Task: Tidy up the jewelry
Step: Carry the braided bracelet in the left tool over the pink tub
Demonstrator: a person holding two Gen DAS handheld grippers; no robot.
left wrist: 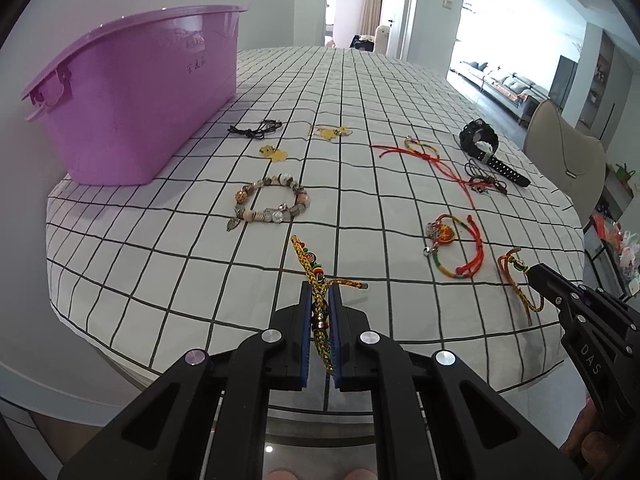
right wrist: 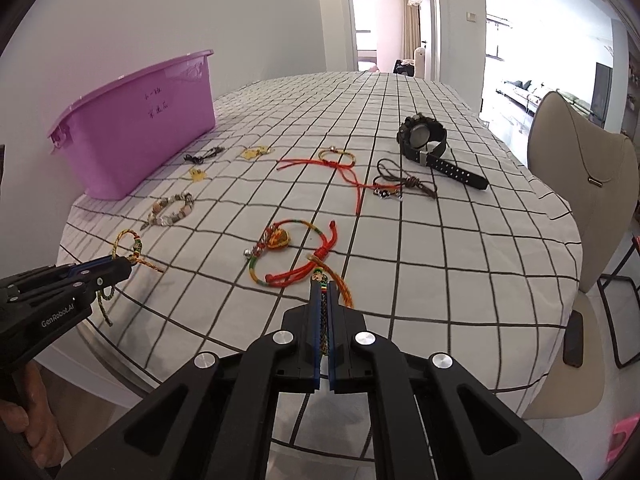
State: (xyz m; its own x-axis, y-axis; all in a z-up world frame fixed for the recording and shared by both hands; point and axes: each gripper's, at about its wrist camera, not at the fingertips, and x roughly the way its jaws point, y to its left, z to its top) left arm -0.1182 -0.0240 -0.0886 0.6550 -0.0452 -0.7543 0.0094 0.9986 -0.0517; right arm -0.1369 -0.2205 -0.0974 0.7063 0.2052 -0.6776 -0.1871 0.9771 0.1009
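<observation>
My left gripper (left wrist: 320, 292) is shut on a yellow-green braided bracelet (left wrist: 308, 258), whose loop sticks out ahead of the fingertips above the checked tablecloth (left wrist: 200, 280). The right wrist view shows the same gripper (right wrist: 124, 267) and bracelet (right wrist: 128, 242) at the left. My right gripper (right wrist: 325, 290) is shut on an orange-yellow braided bracelet (right wrist: 342, 286) with small beads; the left wrist view shows that gripper (left wrist: 534, 272) and bracelet (left wrist: 514, 276) near the table's right front. A purple plastic bin (left wrist: 140, 92) (right wrist: 140, 128) stands at the back left.
On the cloth lie a beaded bracelet (left wrist: 272, 200), a red-orange cord bracelet with a pendant (right wrist: 288, 248), a red cord bracelet (right wrist: 336, 164), a black watch (right wrist: 424, 136), a dark cord necklace (right wrist: 400, 184), yellow charms (left wrist: 274, 152) and a black cord (left wrist: 256, 128). A beige chair (right wrist: 580, 184) stands at the right.
</observation>
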